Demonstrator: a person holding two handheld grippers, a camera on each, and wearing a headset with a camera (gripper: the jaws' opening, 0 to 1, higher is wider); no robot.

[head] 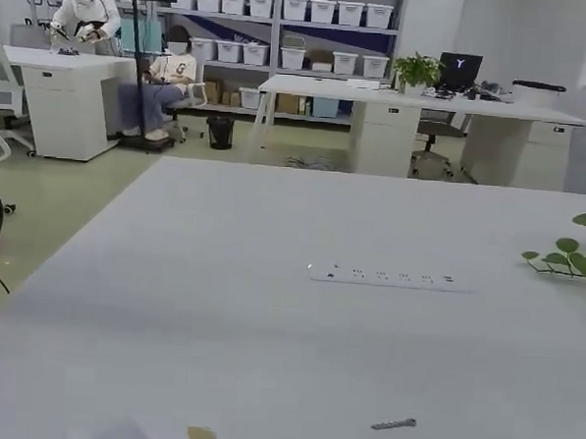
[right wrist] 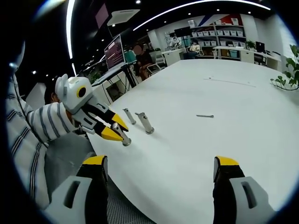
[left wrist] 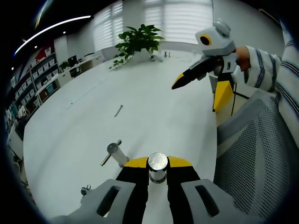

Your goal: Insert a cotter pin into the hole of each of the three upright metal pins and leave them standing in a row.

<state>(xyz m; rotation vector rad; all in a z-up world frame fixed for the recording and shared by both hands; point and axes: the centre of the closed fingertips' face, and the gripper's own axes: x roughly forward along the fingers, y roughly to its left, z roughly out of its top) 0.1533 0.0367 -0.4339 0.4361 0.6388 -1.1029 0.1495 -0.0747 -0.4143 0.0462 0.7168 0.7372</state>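
Note:
My left gripper (left wrist: 158, 164) is shut on a short upright metal pin (left wrist: 158, 169) near the table's edge. In the right gripper view, the left gripper (right wrist: 118, 129) stands with that pin (right wrist: 124, 138) on the table. Two more metal pins (right wrist: 145, 123) (right wrist: 128, 115) stand just behind. The nearer one (left wrist: 115, 152) has what looks like a cotter pin through it. A loose cotter pin (head: 393, 423) (left wrist: 118, 110) (right wrist: 204, 115) lies flat farther out. My right gripper (right wrist: 161, 163) is open, off the table's edge, with nothing between its fingers; it also shows as the right gripper (left wrist: 180, 83) in the left gripper view.
A white power strip (head: 383, 276) lies at the table's middle and a leafy plant (head: 571, 256) at its right edge. Beyond are desks, shelves with white bins and seated people. A mesh chair back (left wrist: 252, 149) is beside the table edge.

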